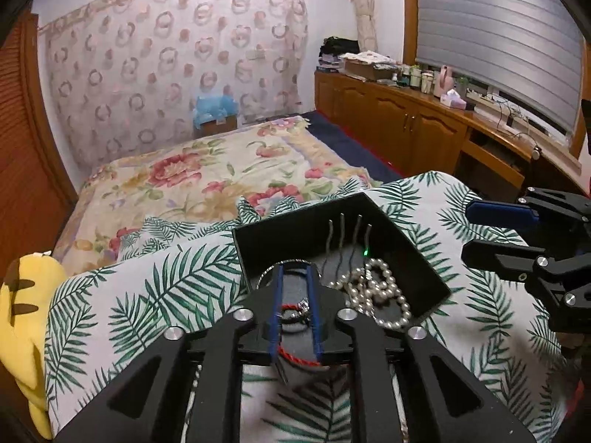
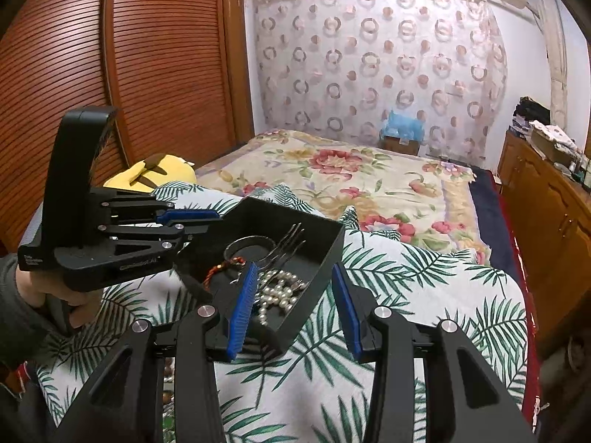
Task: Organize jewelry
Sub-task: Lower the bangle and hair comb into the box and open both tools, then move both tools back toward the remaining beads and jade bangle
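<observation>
A black open box (image 1: 413,258) (image 2: 325,254) sits on a leaf-print cushion. Inside lie a pearl necklace (image 1: 384,291) (image 2: 277,291), several metal hairpins (image 1: 343,240) (image 2: 291,243), a thin silver ring-shaped bangle (image 2: 251,245) and a red-and-black twisted cord bracelet (image 1: 295,312) (image 2: 221,267). My left gripper (image 1: 295,269) (image 2: 207,223) reaches into the box over the cord bracelet, its fingers narrowly apart with the cord between them. My right gripper (image 2: 293,277) is open, one finger over the pearls inside the box, the other outside its right wall.
The leaf-print cushion (image 1: 155,295) (image 2: 424,295) lies on a floral bedspread (image 1: 207,177). A yellow plush toy (image 1: 26,295) (image 2: 162,171) sits at the left. Wooden cabinets (image 1: 406,118) with clutter run along the right; a slatted wardrobe (image 2: 110,74) stands left.
</observation>
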Motion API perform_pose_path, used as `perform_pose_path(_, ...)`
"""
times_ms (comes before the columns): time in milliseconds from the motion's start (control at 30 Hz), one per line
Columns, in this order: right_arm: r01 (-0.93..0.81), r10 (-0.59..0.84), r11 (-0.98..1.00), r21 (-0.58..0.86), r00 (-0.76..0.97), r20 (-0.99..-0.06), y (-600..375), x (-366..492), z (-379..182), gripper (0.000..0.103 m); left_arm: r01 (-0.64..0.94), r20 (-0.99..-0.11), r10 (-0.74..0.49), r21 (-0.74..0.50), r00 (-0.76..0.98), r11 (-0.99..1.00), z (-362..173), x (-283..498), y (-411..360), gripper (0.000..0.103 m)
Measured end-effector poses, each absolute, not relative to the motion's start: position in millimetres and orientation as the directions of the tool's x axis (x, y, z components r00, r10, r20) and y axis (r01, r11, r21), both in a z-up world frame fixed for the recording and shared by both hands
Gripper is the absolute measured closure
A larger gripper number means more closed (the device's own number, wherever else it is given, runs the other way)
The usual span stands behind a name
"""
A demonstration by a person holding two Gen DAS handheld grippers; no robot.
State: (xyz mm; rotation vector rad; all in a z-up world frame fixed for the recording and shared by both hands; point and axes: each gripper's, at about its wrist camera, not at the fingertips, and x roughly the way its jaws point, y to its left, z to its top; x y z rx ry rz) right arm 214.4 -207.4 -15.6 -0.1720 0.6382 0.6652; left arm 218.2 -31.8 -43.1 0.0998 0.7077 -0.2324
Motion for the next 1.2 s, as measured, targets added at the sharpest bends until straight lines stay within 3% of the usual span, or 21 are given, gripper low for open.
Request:
perform_pose_path(500, -0.629, 0.519, 0.774, 0.070, 0.567, -0.640, -207.4, 154.7, -34.5, 0.059, 0.231, -0.621, -0.187, -0.010, 0.761, 0.973, -36.7, 150.3, -22.4, 0.081)
perform_pose_path(633, -0.644, 0.505, 0.762, 0.068, 0.526, -0.685, -202.9, 143.6, -53.2, 0.074, 0.230, -0.627, -0.189, -0.016, 0.756, 0.973, -45.6, 129.1, -19.3, 0.081)
perform_pose_path(867, -0.660, 0.500, 0.746, 0.090, 0.466, -0.730, -202.3, 126.7, -74.8, 0.088, 0.227, -0.653, -0.187, -0.024, 0.734, 0.974, -59.7, 104.1, -15.6, 0.081)
perform_pose_path(1200, -0.659, 0.450, 0.749, 0.066, 0.434, -0.780, -194.8, 123.7, -94.1, 0.089, 0.241, -0.701, -0.185, -0.018, 0.689, 0.970, -77.5, 92.2, -11.1, 0.081)
